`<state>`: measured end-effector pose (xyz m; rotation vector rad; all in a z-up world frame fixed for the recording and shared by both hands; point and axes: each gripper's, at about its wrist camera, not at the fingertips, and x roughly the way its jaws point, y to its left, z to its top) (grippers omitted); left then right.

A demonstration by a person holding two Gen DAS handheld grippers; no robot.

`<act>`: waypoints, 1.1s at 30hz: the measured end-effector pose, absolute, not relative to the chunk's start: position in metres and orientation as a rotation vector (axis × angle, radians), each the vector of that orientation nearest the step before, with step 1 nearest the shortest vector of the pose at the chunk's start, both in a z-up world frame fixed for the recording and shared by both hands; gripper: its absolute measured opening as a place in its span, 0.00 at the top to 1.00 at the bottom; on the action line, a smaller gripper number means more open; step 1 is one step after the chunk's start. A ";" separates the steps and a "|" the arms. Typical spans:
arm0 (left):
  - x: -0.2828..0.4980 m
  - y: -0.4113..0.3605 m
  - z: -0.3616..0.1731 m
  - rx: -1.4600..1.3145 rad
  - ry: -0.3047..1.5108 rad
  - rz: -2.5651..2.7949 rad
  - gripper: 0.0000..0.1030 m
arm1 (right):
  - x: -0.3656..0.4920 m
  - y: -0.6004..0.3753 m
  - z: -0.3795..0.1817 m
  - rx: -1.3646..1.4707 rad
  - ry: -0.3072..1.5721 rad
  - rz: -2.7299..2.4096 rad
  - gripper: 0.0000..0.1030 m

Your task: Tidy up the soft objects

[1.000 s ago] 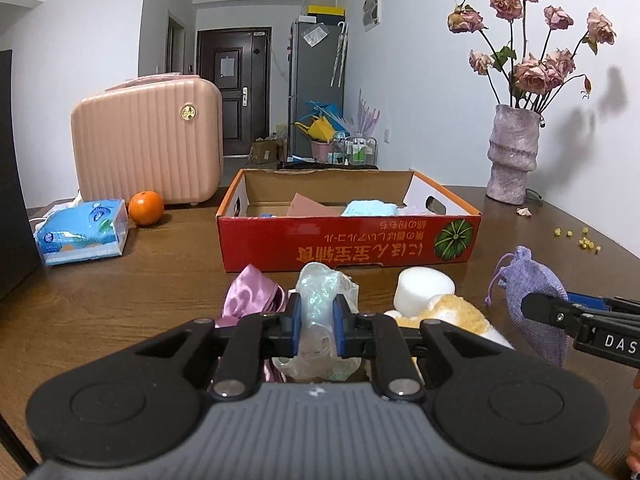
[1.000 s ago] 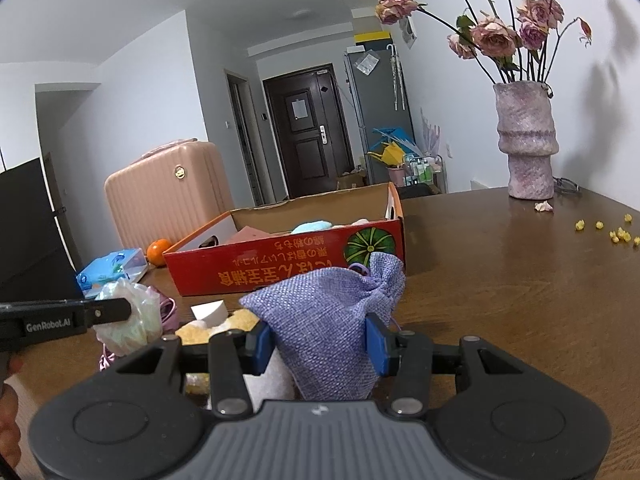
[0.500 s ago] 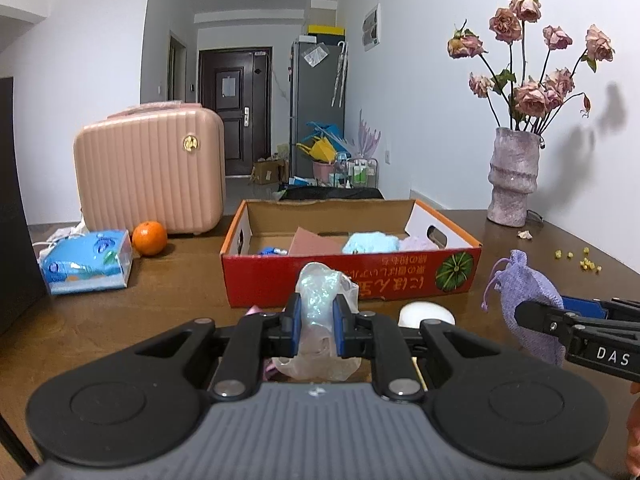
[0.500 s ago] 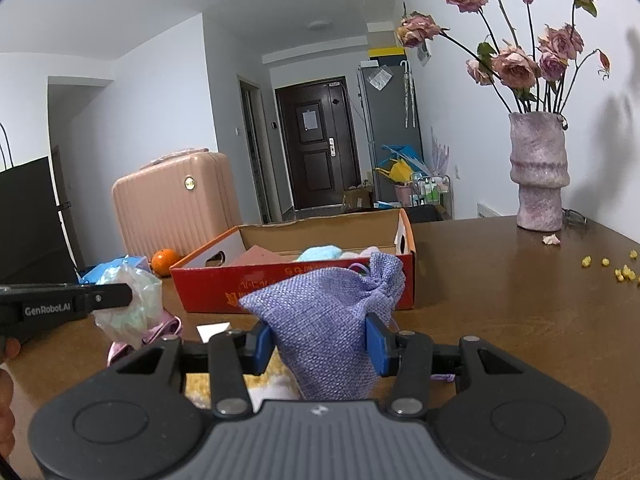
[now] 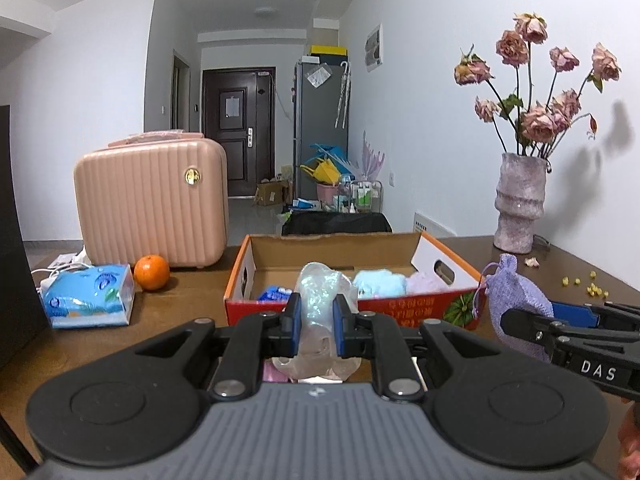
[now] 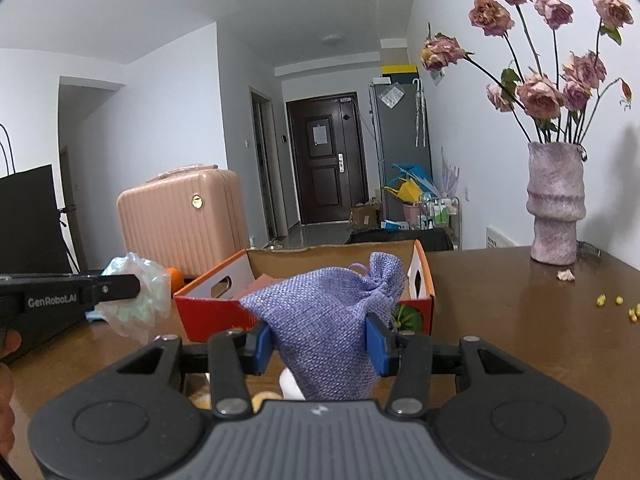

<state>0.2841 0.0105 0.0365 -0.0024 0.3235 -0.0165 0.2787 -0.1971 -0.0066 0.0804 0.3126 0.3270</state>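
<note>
My left gripper [image 5: 316, 330] is shut on a crumpled clear plastic bag [image 5: 320, 300], held above the table just in front of the red cardboard box [image 5: 400, 308]. My right gripper [image 6: 322, 344] is shut on a purple burlap drawstring pouch [image 6: 332, 312], also lifted, near the box's right front corner. Inside the box lie a light blue soft item [image 5: 378, 282], a pale lilac one [image 5: 426, 282] and a blue packet [image 5: 274, 293]. Each gripper shows in the other's view: the right gripper [image 5: 532, 326] with the pouch [image 5: 516, 300], the left gripper [image 6: 120, 288] with the bag [image 6: 140, 296].
A pink suitcase [image 5: 152, 200], an orange [image 5: 151, 272] and a blue tissue pack [image 5: 90, 296] stand at the left. A vase of dried roses [image 5: 520, 204] sits at the far right, with yellow crumbs [image 5: 588, 284] on the brown table. Soft items lie under the grippers.
Both grippers have risen with their loads; the bag and pouch are lifted off the pile on the table, and the box's inside now shows over its front wall.
</note>
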 end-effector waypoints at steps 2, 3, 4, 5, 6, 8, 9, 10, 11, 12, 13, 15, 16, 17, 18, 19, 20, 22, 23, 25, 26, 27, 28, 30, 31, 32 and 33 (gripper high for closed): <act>0.288 0.011 0.039 -0.006 0.317 -0.013 0.84 | 0.283 -0.195 -0.004 0.078 0.304 0.328 0.55; 0.290 0.011 0.040 -0.008 0.314 -0.011 0.84 | 0.285 -0.195 -0.003 0.076 0.301 0.328 0.55; 0.293 0.012 0.041 -0.011 0.312 -0.010 0.84 | 0.287 -0.194 -0.002 0.076 0.297 0.328 0.55; 0.295 0.012 0.042 -0.014 0.311 -0.009 0.84 | 0.291 -0.193 -0.002 0.076 0.294 0.327 0.55; 0.297 0.013 0.042 -0.017 0.309 -0.008 0.84 | 0.293 -0.193 -0.001 0.077 0.291 0.327 0.55; 0.302 0.013 0.043 -0.020 0.307 -0.005 0.84 | 0.299 -0.192 0.000 0.080 0.286 0.326 0.55; 0.305 0.014 0.044 -0.022 0.306 -0.004 0.84 | 0.301 -0.191 0.000 0.082 0.284 0.325 0.55; 0.307 0.014 0.045 -0.024 0.305 -0.002 0.84 | 0.304 -0.191 0.001 0.084 0.283 0.325 0.55; 0.310 0.014 0.046 -0.026 0.303 0.000 0.84 | 0.307 -0.190 0.001 0.089 0.281 0.325 0.55; 0.312 0.014 0.046 -0.027 0.301 0.002 0.84 | 0.310 -0.190 0.001 0.094 0.282 0.327 0.55; 0.315 0.015 0.047 -0.028 0.299 0.003 0.84 | 0.312 -0.190 0.001 0.099 0.282 0.329 0.55; 0.321 0.015 0.047 -0.026 0.294 0.010 0.84 | 0.318 -0.189 0.002 0.105 0.280 0.331 0.55; 0.324 0.015 0.047 -0.025 0.293 0.013 0.84 | 0.320 -0.188 0.002 0.106 0.280 0.331 0.55; 0.327 0.015 0.047 -0.026 0.294 0.015 0.84 | 0.323 -0.188 0.002 0.110 0.280 0.332 0.55; 0.330 0.015 0.047 -0.027 0.295 0.017 0.84 | 0.325 -0.188 0.002 0.112 0.281 0.334 0.55; 0.333 0.015 0.047 -0.028 0.297 0.018 0.84 | 0.328 -0.188 0.003 0.114 0.281 0.334 0.55; 0.337 0.016 0.047 -0.029 0.298 0.020 0.84 | 0.331 -0.187 0.003 0.114 0.279 0.334 0.55; 0.341 0.017 0.047 -0.029 0.298 0.021 0.84 | 0.338 -0.186 0.004 0.113 0.275 0.334 0.55; 0.344 0.018 0.047 -0.030 0.298 0.022 0.84 | 0.341 -0.186 0.004 0.115 0.275 0.335 0.55; 0.348 0.020 0.048 -0.033 0.297 0.024 0.84 | 0.347 -0.184 0.006 0.120 0.272 0.339 0.55; 0.351 0.021 0.049 -0.035 0.296 0.026 0.84 | 0.350 -0.183 0.006 0.119 0.268 0.339 0.55; 0.353 0.022 0.049 -0.037 0.293 0.027 0.84 | 0.352 -0.182 0.007 0.116 0.263 0.338 0.56; 0.355 0.022 0.050 -0.040 0.291 0.027 0.84 | 0.354 -0.181 0.008 0.114 0.258 0.338 0.56; 0.361 0.022 0.051 -0.040 0.286 0.023 0.84 | 0.358 -0.180 0.009 0.112 0.247 0.336 0.55; 0.364 0.022 0.052 -0.041 0.284 0.022 0.84 | 0.361 -0.181 0.010 0.112 0.244 0.335 0.55; 0.368 0.022 0.053 -0.043 0.283 0.021 0.84 | 0.363 -0.181 0.010 0.113 0.243 0.335 0.55; 0.372 0.022 0.053 -0.045 0.282 0.020 0.84 | 0.366 -0.181 0.011 0.111 0.243 0.337 0.55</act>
